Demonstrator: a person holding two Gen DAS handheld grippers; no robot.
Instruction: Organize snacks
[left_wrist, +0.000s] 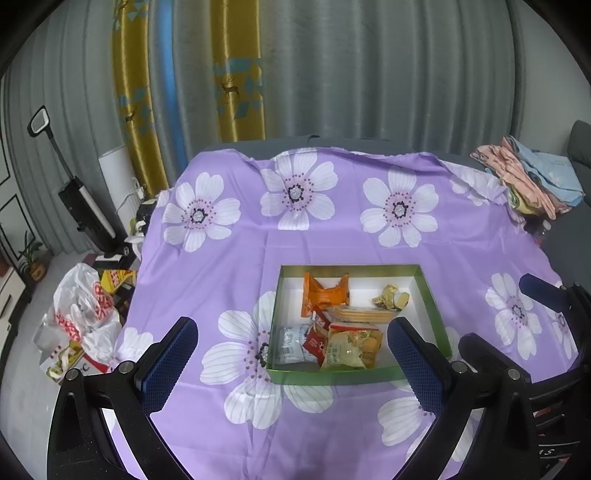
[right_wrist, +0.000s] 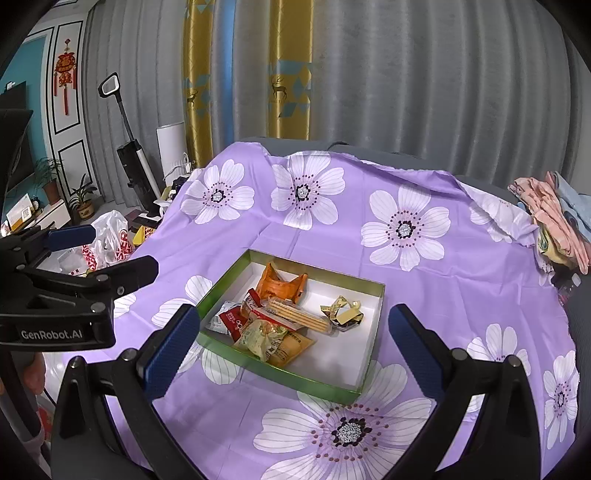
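A shallow green box (left_wrist: 332, 376) (right_wrist: 288, 373) with a white inside lies on the purple flowered cloth (left_wrist: 325, 240). Several snacks sit in it: an orange packet (left_wrist: 325, 295) (right_wrist: 280, 286), a pack of biscuit sticks (left_wrist: 360, 314) (right_wrist: 301, 314), gold-wrapped sweets (left_wrist: 391, 297) (right_wrist: 341, 312), a yellow packet (left_wrist: 351, 349) (right_wrist: 273, 339), red packets (left_wrist: 316, 339) (right_wrist: 232, 319) and a white-blue packet (left_wrist: 291, 341). My left gripper (left_wrist: 295, 354) (right_wrist: 123, 248) hangs open just before the box. My right gripper (right_wrist: 291, 343) (left_wrist: 511, 319) is open too, to the right, holding nothing.
Folded clothes (left_wrist: 535, 181) (right_wrist: 554, 218) are piled at the cloth's far right corner. Off the left edge, on the floor, are a white and red plastic bag (left_wrist: 85, 314) (right_wrist: 110, 229) and an upright vacuum (left_wrist: 85, 206) (right_wrist: 133, 170). Grey and gold curtains hang behind.
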